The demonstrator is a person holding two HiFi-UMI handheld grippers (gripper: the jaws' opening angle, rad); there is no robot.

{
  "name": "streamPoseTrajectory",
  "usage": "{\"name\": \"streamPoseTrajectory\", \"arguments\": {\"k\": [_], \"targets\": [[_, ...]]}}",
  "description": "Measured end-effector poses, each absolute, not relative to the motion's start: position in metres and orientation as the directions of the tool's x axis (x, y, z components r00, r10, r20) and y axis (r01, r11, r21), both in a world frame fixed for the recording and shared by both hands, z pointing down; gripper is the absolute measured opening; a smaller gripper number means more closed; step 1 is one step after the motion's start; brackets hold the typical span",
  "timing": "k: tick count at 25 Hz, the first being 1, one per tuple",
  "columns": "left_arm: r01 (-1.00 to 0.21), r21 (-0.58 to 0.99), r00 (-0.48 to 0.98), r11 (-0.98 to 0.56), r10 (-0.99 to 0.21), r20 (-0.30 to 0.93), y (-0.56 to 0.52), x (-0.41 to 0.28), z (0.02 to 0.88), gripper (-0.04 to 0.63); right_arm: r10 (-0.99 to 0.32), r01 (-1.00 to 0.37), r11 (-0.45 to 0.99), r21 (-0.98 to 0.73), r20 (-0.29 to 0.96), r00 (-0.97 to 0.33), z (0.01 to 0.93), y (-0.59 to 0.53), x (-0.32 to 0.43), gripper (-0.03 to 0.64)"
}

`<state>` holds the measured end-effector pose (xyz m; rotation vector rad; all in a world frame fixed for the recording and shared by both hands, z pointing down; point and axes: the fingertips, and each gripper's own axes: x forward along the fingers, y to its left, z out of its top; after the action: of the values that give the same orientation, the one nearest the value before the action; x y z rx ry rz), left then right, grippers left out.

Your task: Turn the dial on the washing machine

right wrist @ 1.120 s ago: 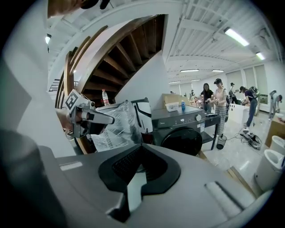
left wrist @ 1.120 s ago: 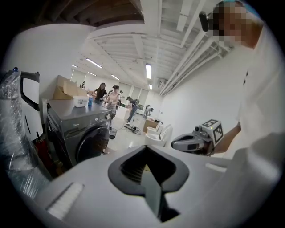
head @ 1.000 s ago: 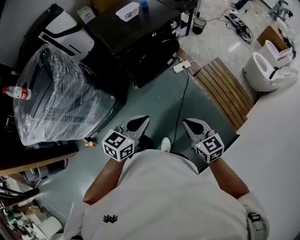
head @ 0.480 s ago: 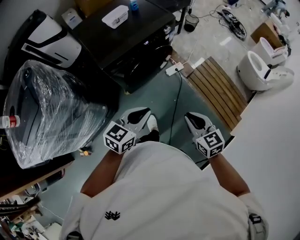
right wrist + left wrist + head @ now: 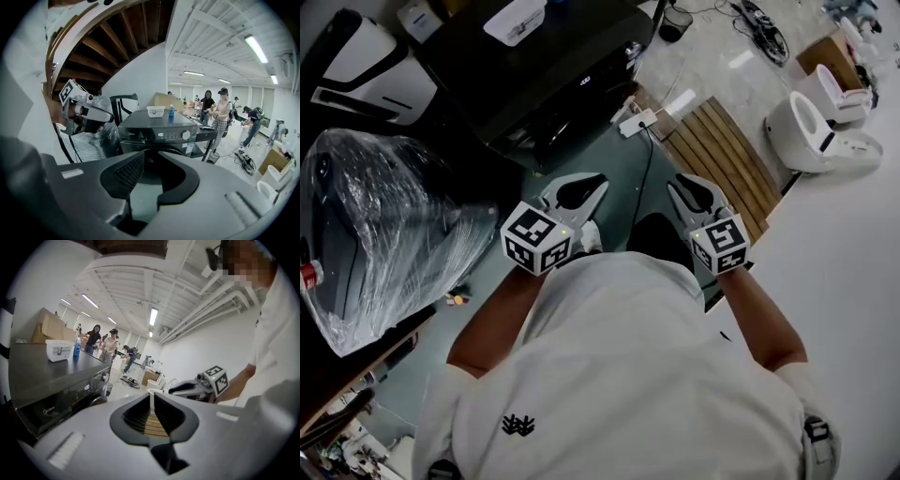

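Person in a white shirt (image 5: 628, 375) is standing in front of a black front-loading washing machine (image 5: 534, 75), holding a gripper in each hand and pointing both toward it. Both grippers are hanging in the air well short of the machine, touching nothing.

The left gripper (image 5: 598, 180) is keeping its jaws closed, tips together and empty. The right gripper (image 5: 677, 183) has just been opening its jaws; they are standing slightly apart, with nothing between them.

The silver dial (image 5: 186, 135) is sitting on the washing machine's front control panel, at the panel's right end in the right gripper view, beside the lit display (image 5: 161, 135). A white container (image 5: 516, 19) and a blue bottle (image 5: 171, 110) are resting on the machine's top. A plastic-wrapped appliance (image 5: 384, 225) is standing just left of the machine. A slatted wooden platform (image 5: 722, 159) is lying on the floor to the machine's right, with a white toilet (image 5: 811, 131) beyond it.
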<state>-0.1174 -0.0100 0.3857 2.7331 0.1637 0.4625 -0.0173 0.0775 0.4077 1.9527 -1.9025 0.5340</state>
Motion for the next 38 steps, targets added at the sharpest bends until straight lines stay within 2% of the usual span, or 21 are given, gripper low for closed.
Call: {"name": "streamPoseTrajectory", "arguments": {"k": [5,11,16,22,30,33,38], "targets": [[-0.049,0.361,0.942,-0.931,0.077,0.327,-0.035,-0.097,0.392,0.058,-0.852,-0.999,0.048,0.016,0.523,-0.032,0.423,0.022,0.028,0.072],[-0.228,0.349,0.931,-0.909,-0.098,0.352,-0.057,-0.059,0.393,0.058,-0.823,-0.981,0.187,0.044,0.553,-0.132,0.453,-0.043,0.097,0.074],[-0.361,0.334,0.900,-0.871,-0.232,0.368,-0.061,-0.028,0.390,0.055,-0.808,-0.952,0.293,0.089,0.556,-0.197,0.479,-0.091,0.153,0.106],[-0.471,0.323,0.850,-0.821,-0.325,0.414,-0.052,-0.006,0.403,0.055,-0.813,-0.936,0.330,0.126,0.541,-0.214,0.516,-0.146,0.200,0.137],[-0.538,0.366,0.818,-0.759,-0.366,0.444,-0.033,0.009,0.409,0.055,-0.806,-0.922,0.336,0.194,0.565,-0.175,0.554,-0.190,0.220,0.191],[-0.550,0.369,0.809,-0.749,-0.370,0.456,-0.028,0.008,0.409,0.055,-0.804,-0.923,0.324,0.205,0.574,-0.155,0.565,-0.208,0.220,0.254],[-0.570,0.361,0.796,-0.738,-0.385,0.467,-0.028,0.002,0.409,0.055,-0.816,-0.931,0.289,0.223,0.566,-0.117,0.574,-0.233,0.221,0.276]]}}
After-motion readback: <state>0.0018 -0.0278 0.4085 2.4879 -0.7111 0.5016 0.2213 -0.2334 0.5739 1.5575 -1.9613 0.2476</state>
